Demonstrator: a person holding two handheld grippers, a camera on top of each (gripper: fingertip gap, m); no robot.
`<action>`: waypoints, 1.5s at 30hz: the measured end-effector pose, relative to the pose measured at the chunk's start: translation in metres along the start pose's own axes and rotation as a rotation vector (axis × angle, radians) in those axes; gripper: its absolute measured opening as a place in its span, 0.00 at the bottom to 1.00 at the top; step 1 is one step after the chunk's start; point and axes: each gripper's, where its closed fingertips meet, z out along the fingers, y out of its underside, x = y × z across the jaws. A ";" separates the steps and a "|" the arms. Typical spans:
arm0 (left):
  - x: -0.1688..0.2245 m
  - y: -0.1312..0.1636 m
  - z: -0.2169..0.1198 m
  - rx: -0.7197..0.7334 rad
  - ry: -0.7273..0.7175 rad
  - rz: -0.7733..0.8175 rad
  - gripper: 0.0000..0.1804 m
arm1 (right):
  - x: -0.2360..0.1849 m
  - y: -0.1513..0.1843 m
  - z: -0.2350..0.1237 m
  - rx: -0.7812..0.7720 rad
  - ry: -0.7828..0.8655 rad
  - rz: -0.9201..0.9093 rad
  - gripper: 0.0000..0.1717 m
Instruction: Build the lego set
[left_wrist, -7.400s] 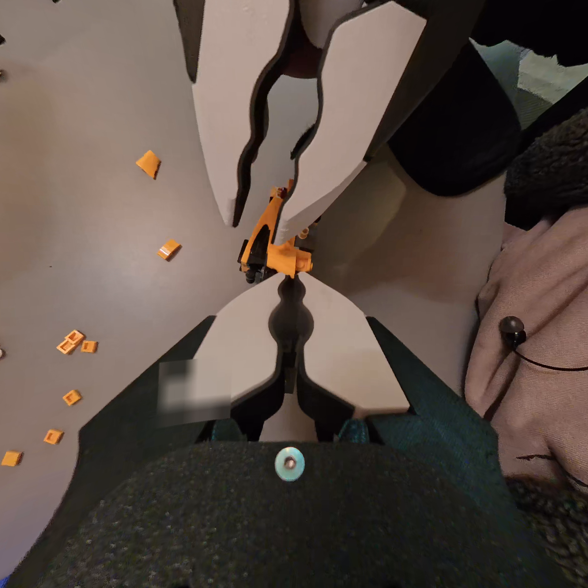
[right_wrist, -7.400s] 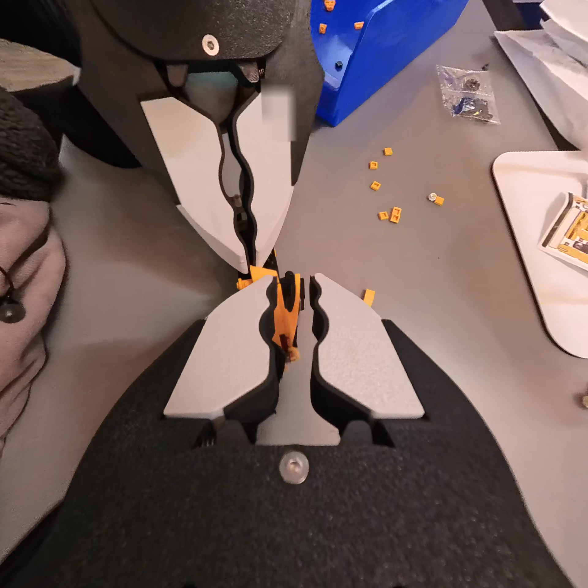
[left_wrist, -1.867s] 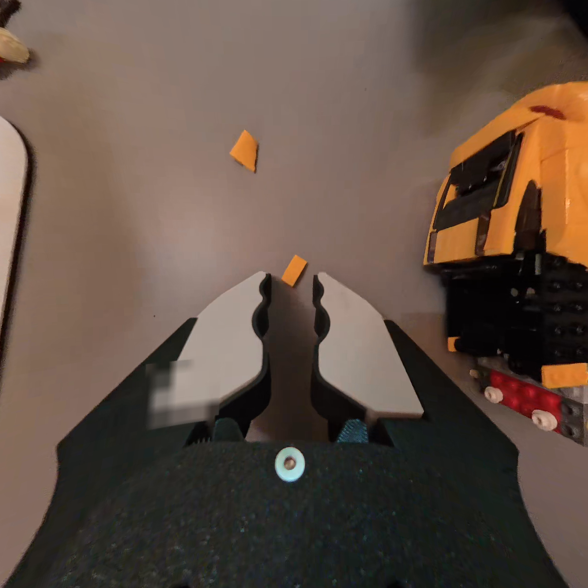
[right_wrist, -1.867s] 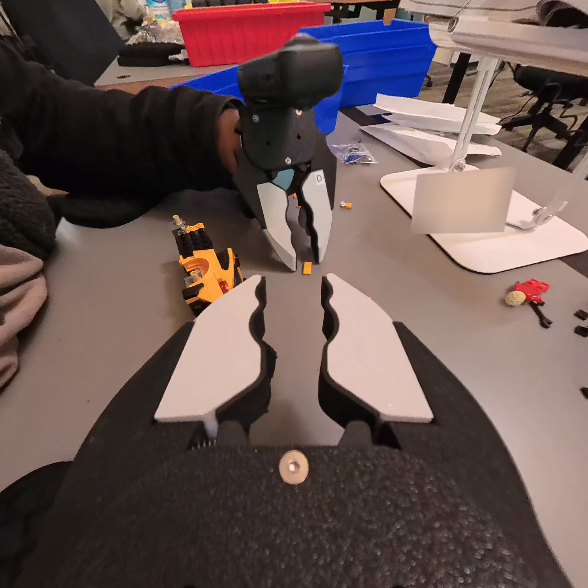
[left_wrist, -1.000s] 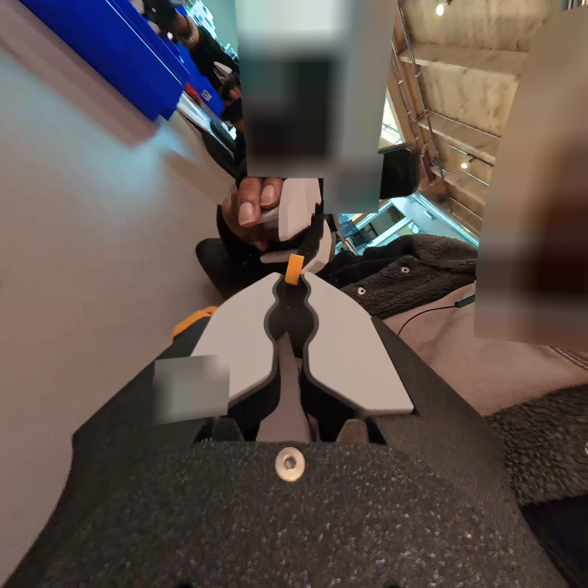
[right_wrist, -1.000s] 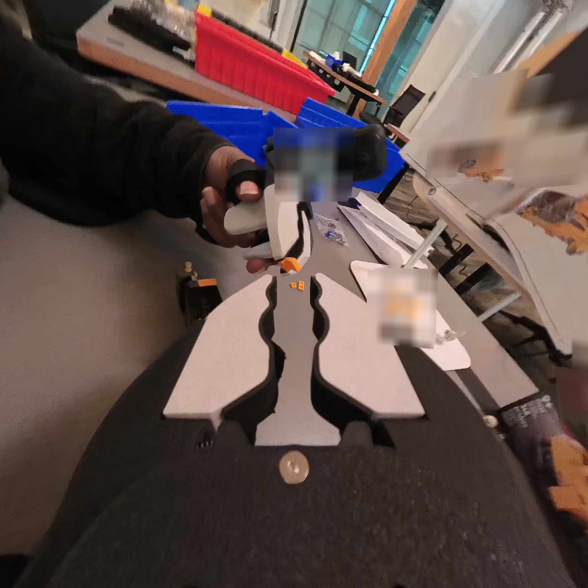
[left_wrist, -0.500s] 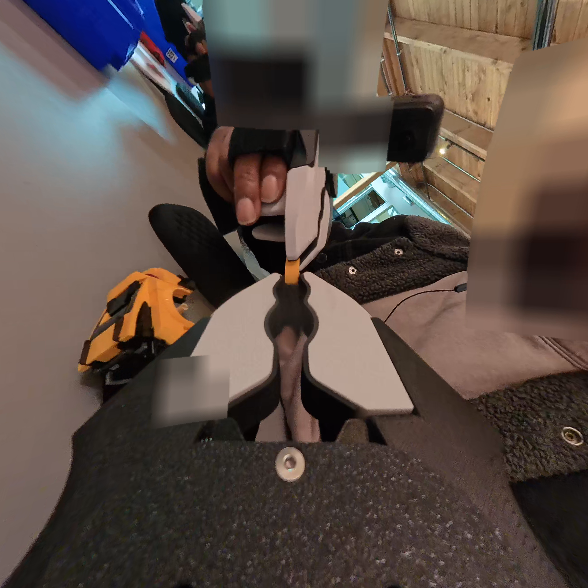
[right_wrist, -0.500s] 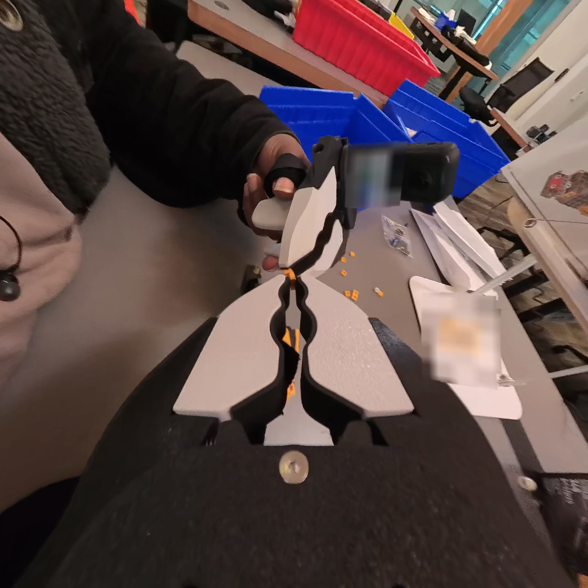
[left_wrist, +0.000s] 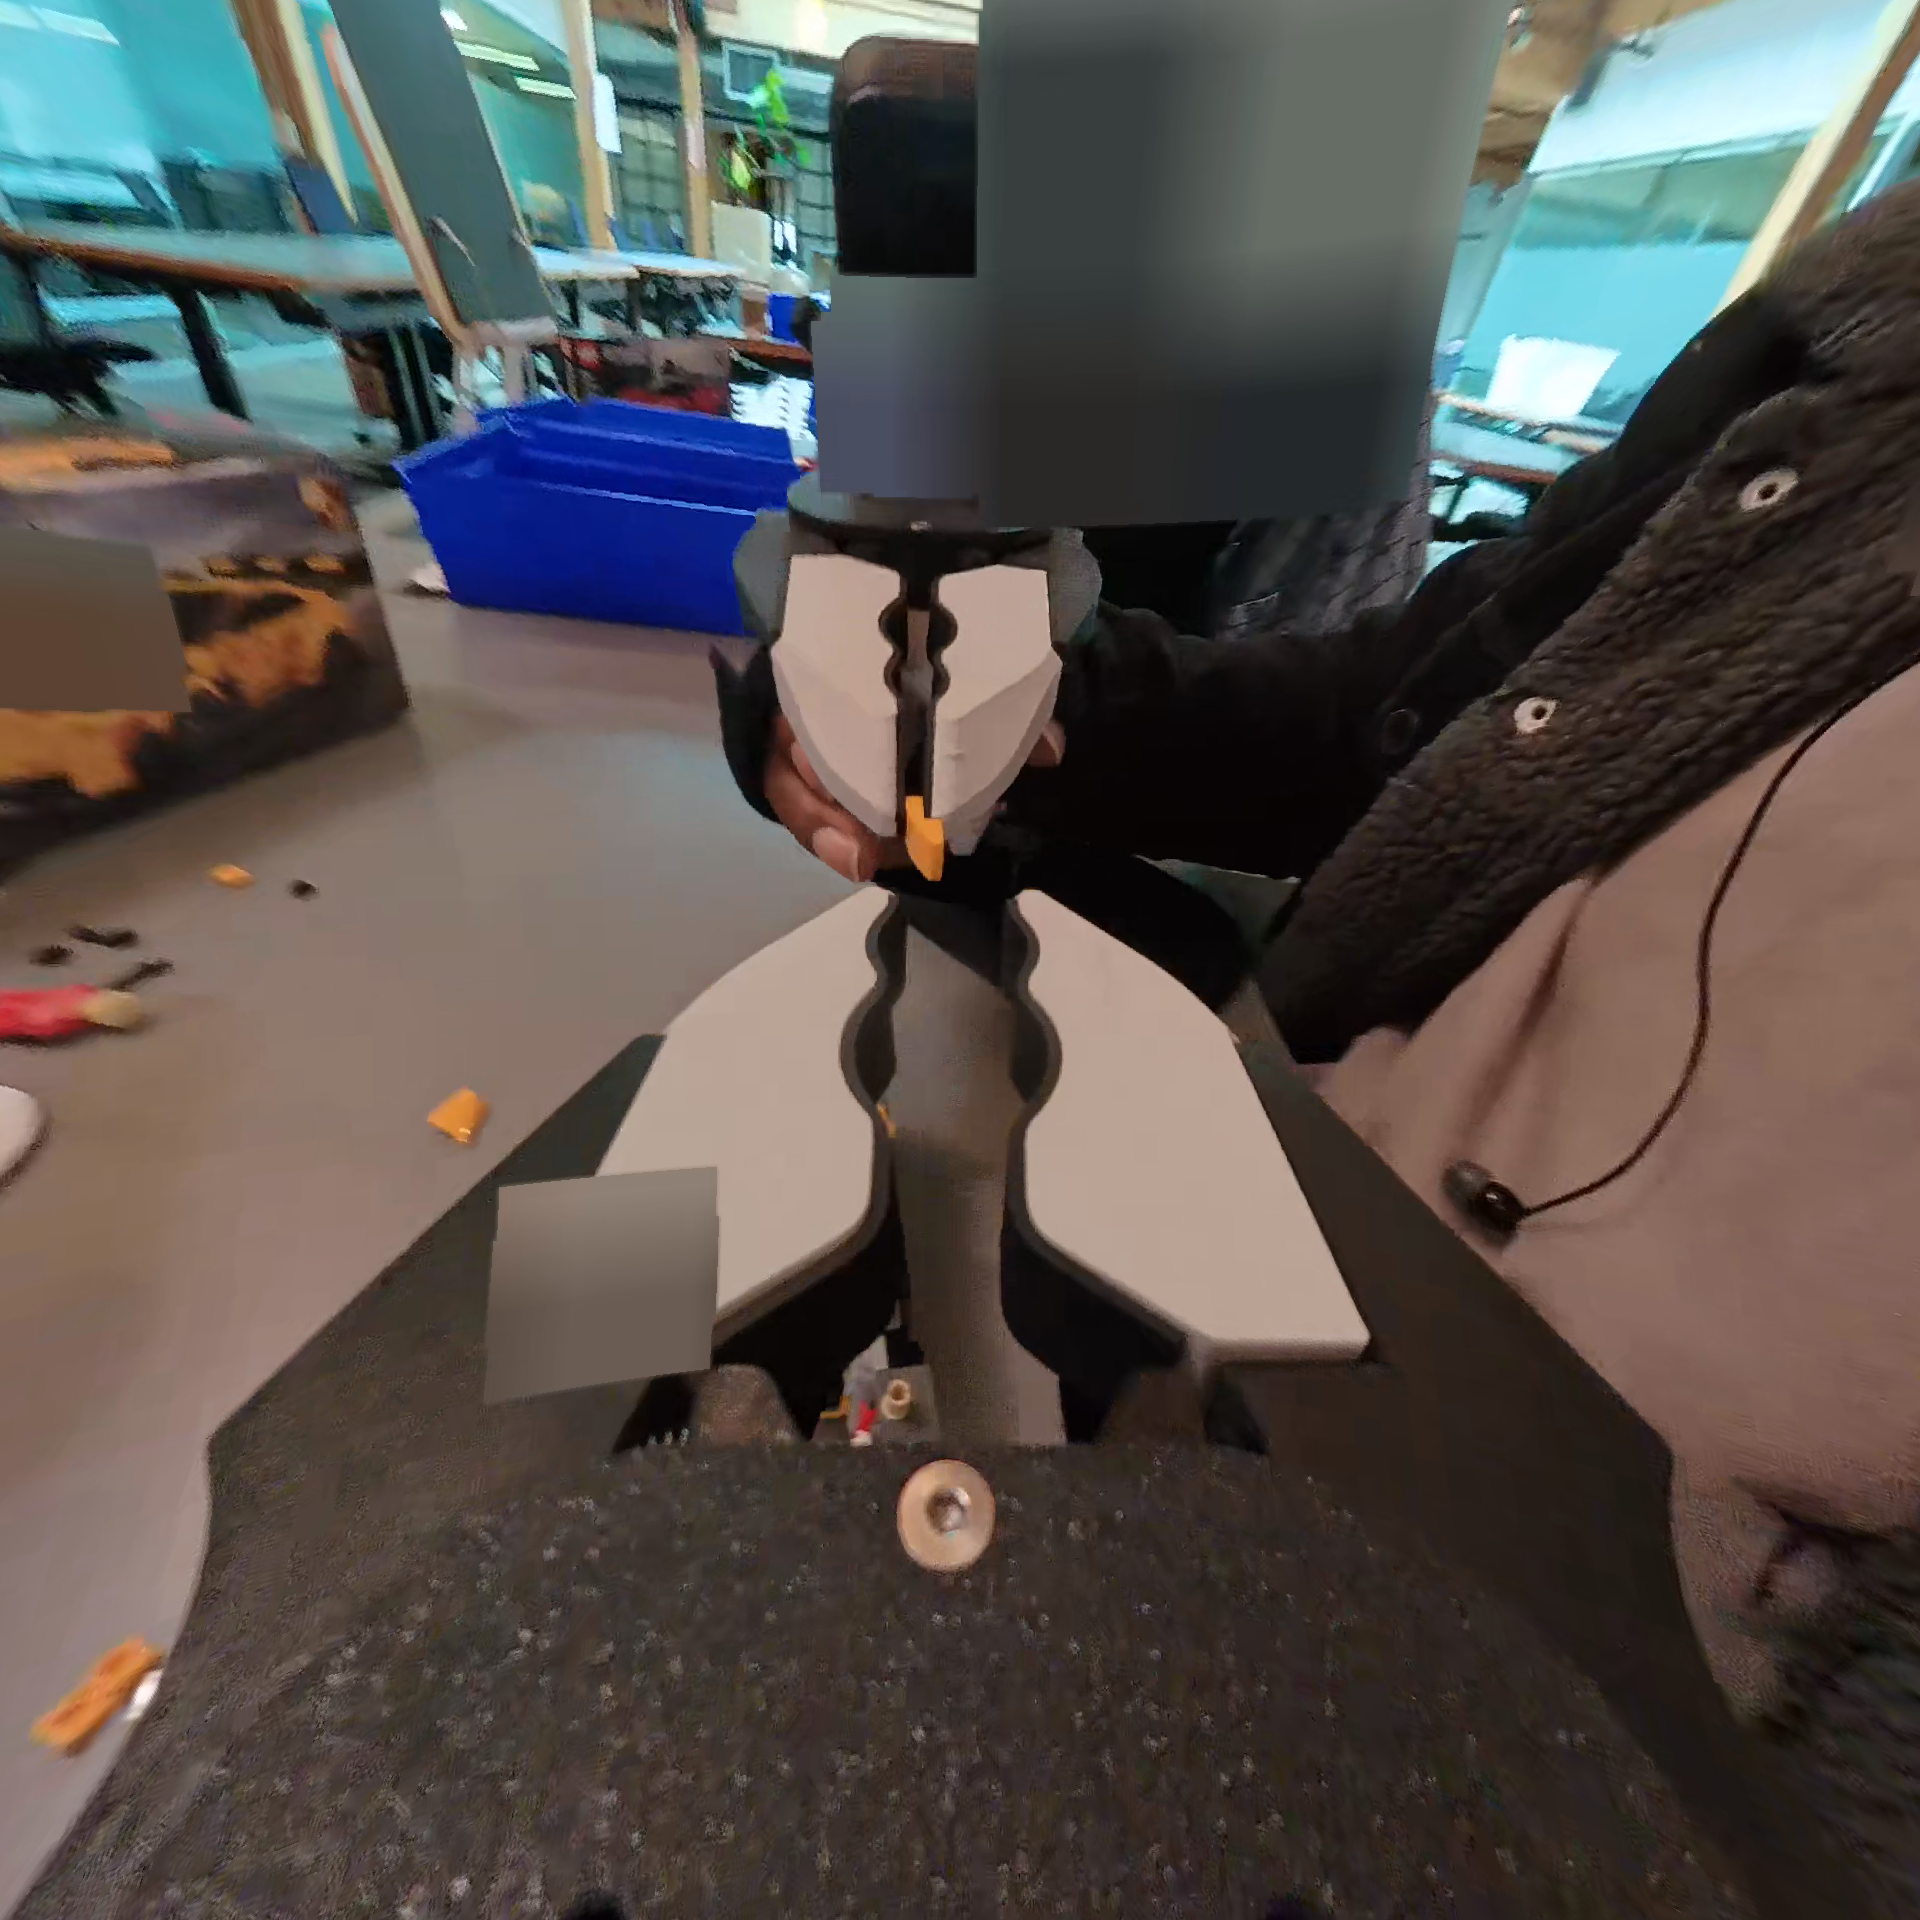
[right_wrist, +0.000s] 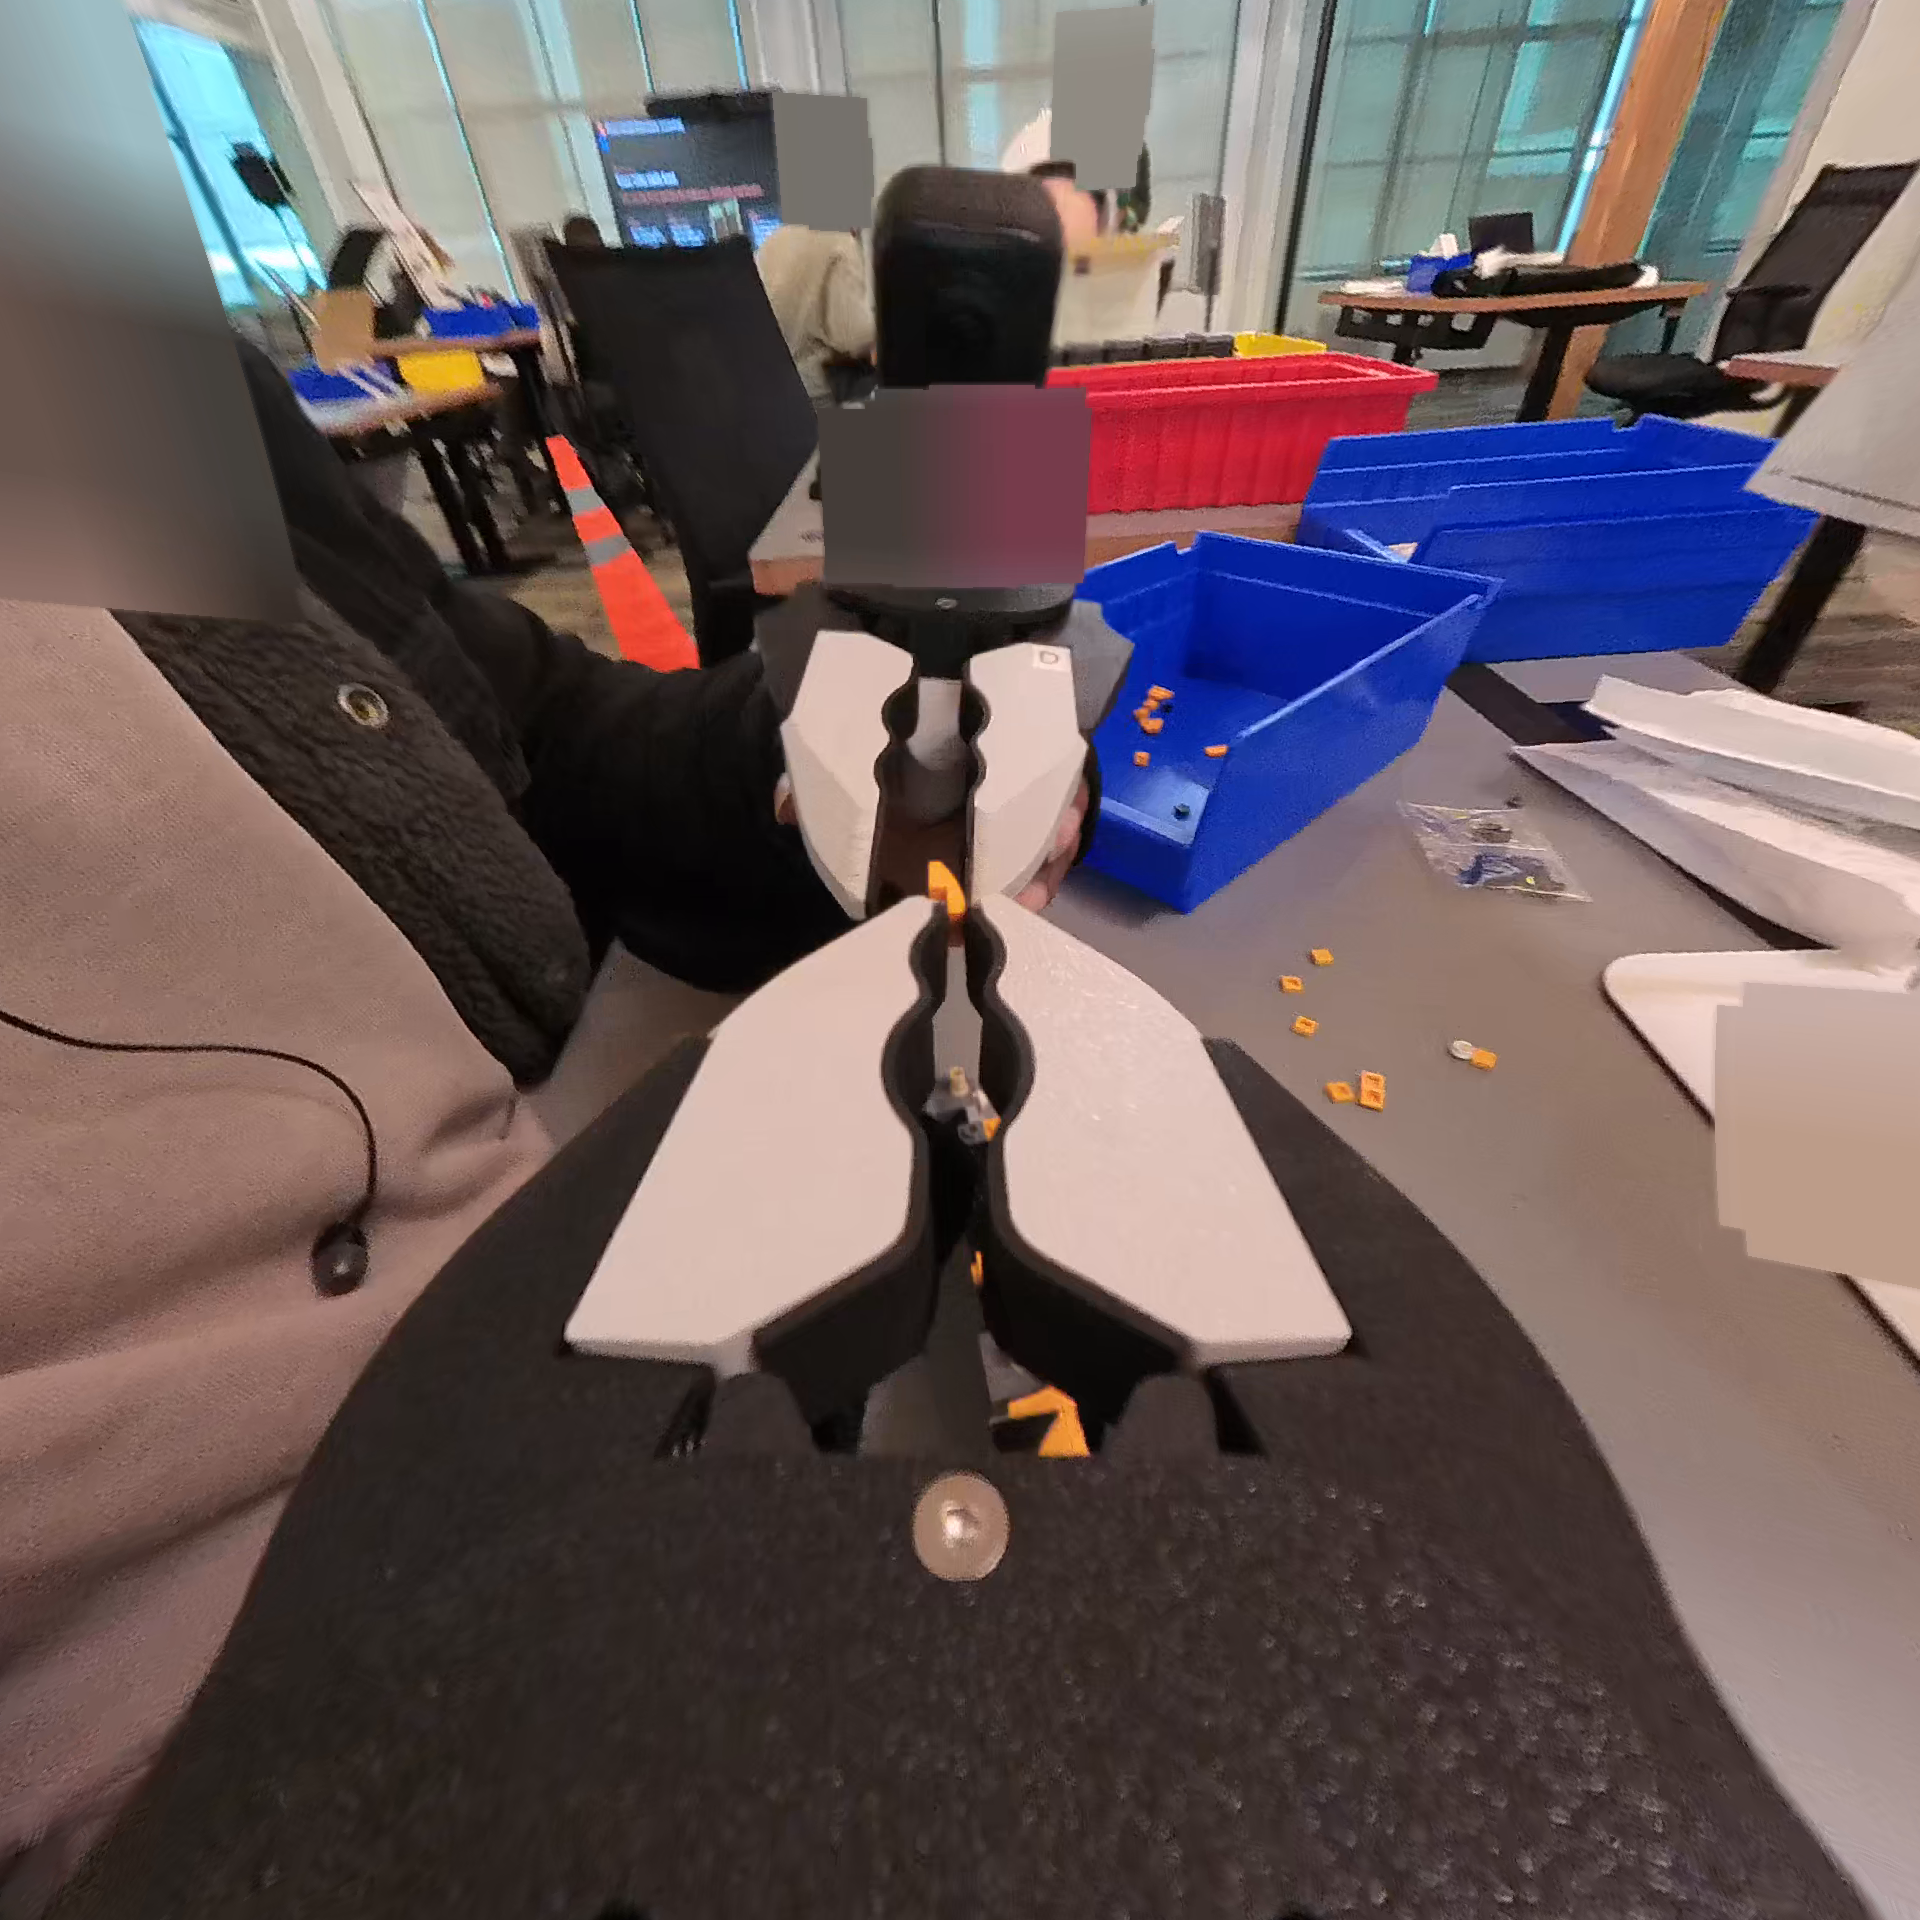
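Pinching a small orange piece (right_wrist: 945, 891) at its tips, the right hand-held gripper (right_wrist: 951, 920) faces the left hand-held gripper (left_wrist: 943, 914), whose fingers stand parted and bare just short of that piece, above a grey worktop (right_wrist: 1558, 1195); a blue bin (right_wrist: 1299, 707) sits beyond.

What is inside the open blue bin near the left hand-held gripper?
The blue bin holds a few small orange pieces and one dark piece. The left hand-held gripper covers its near corner.
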 end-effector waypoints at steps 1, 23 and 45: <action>-0.001 -0.001 0.000 0.008 -0.023 0.033 0.09 | 0.001 -0.001 0.001 0.016 -0.015 0.024 0.02; 0.000 -0.016 -0.006 0.070 -0.253 0.459 0.08 | -0.007 -0.011 0.015 0.168 -0.280 0.338 0.01; -0.001 -0.007 -0.003 -0.085 -0.350 0.625 0.05 | -0.005 -0.005 0.014 0.104 -0.317 0.471 0.05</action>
